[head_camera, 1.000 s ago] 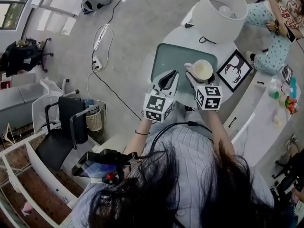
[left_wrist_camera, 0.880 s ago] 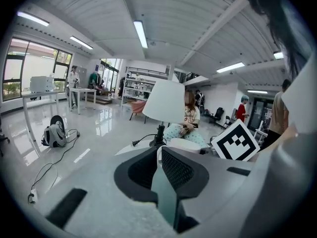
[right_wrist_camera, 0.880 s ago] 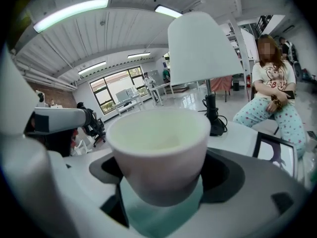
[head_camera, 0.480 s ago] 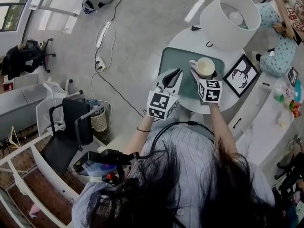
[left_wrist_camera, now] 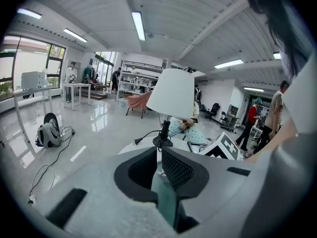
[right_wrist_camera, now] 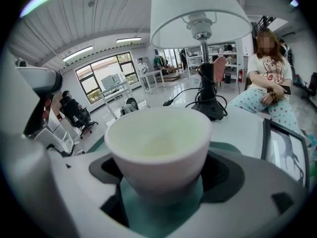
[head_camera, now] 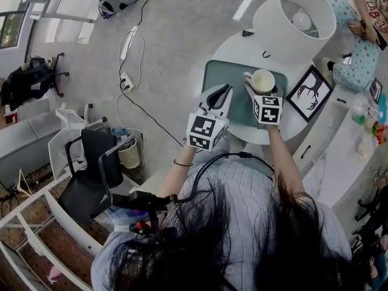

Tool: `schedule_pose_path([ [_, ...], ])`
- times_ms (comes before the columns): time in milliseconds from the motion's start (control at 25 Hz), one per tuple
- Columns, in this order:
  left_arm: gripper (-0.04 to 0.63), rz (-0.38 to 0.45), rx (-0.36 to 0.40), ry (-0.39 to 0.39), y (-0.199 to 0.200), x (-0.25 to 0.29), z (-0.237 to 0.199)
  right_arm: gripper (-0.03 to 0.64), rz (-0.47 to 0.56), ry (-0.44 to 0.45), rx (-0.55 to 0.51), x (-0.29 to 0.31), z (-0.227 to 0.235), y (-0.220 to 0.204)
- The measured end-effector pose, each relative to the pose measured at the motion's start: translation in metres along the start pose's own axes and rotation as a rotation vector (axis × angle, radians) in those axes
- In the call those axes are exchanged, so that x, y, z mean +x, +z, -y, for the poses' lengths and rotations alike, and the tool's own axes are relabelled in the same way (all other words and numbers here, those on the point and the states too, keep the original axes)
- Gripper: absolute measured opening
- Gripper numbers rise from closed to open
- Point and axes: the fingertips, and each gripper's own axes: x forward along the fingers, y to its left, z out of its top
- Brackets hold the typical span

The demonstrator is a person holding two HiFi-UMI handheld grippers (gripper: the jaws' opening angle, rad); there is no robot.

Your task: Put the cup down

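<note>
An empty cream cup (head_camera: 262,79) with a handle on its left sits between the jaws of my right gripper (head_camera: 264,94), which is shut on it. The right gripper view shows the cup (right_wrist_camera: 157,143) upright, low over the green mat (right_wrist_camera: 163,214); I cannot tell if its base touches. The green mat (head_camera: 233,105) lies on a round white table (head_camera: 233,46), and the cup is over the mat's far right corner. My left gripper (head_camera: 222,94) hovers over the mat's left half, jaws together and holding nothing.
A white-shaded lamp (head_camera: 294,14) stands at the back of the table, its black base (right_wrist_camera: 208,100) and cord just beyond the cup. A framed black-and-white picture (head_camera: 310,91) lies to the right. A person in patterned trousers (right_wrist_camera: 267,90) sits behind.
The cup stays gripped in my right gripper over the mat's far right corner. The head view has shifted slightly. The left gripper has hardly moved.
</note>
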Motion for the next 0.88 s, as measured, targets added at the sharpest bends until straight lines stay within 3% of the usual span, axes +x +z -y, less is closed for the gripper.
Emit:
schedule_pose_path([
  [280,0.04,-0.001,-0.005,0.002,-0.0011,-0.0001,-0.0041,0.417,0.003,-0.048,-0.128,0.0046,0.0026,-0.0045],
  [880,0.04,0.006,-0.025,0.003,-0.003,-0.0049,-0.0006,0.417,-0.029,-0.053,-0.158,0.0059,0.0029,-0.0093],
])
